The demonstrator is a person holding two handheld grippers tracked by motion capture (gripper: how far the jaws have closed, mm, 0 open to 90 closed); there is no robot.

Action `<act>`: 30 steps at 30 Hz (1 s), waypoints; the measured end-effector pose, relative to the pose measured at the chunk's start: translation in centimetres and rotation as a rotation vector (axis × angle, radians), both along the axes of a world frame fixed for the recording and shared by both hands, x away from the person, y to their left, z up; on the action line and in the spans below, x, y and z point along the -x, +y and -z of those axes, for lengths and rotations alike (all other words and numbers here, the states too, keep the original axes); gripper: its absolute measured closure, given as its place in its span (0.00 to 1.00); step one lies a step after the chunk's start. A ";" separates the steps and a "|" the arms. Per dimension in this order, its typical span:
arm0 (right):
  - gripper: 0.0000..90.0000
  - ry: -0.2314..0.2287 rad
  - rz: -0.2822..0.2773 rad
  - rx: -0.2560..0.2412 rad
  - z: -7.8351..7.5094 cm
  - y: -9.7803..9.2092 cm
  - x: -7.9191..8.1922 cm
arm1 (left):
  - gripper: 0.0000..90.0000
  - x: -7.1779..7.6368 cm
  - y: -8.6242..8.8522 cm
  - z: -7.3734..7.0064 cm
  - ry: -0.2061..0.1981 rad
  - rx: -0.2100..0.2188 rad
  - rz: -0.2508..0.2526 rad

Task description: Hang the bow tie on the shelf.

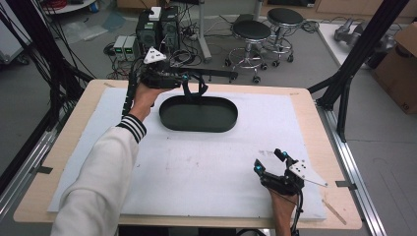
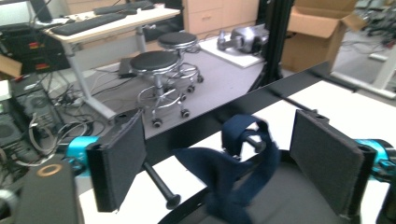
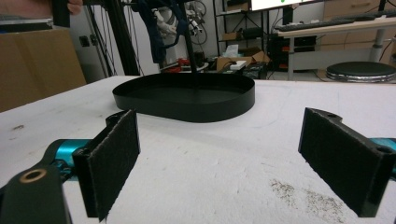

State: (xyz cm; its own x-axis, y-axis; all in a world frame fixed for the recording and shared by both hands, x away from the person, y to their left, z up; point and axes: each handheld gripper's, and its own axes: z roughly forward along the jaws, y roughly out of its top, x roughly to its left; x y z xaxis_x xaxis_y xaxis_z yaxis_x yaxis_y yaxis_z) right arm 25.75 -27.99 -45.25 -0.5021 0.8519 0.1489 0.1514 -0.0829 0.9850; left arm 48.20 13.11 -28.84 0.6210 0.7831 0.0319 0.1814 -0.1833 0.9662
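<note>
A dark blue fabric strap [image 1: 194, 91] hangs from a thin black stand over the far edge of a black oval tray [image 1: 219, 125]. My left gripper [image 1: 192, 80] is held at the strap's height, open. In the left gripper view the strap [image 2: 233, 163] hangs between the two wide-apart pads [image 2: 119, 158], looped over a black peg [image 2: 159, 183]. My right gripper [image 1: 268, 159] rests open near the front right of the white mat, with nothing between its pads [image 3: 343, 163]. From there I see the tray [image 3: 187, 100], the stand's post [image 3: 191, 56] and the strap [image 3: 161, 28] farther off.
A white mat [image 1: 196, 167] covers a wooden table [image 1: 78, 113]. A black frame post [image 1: 351, 64] rises at the right rear corner. Stools [image 1: 251, 34], computers and cables sit on the floor beyond the far edge. A dusty smudge [image 3: 308, 196] marks the mat.
</note>
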 end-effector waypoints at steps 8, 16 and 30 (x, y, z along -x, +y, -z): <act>0.13 -0.011 0.005 0.017 0.0 0.1 0.1 | 0.18 3.9 3.2 -0.9 -0.060 0.011 0.048; 0.13 -0.033 0.009 0.041 0.0 0.3 0.2 | 0.19 9.7 9.1 0.8 -0.112 0.028 0.033; 0.13 -0.042 0.017 0.058 0.0 0.5 0.3 | 0.19 19.1 15.9 11.0 -0.168 0.068 0.020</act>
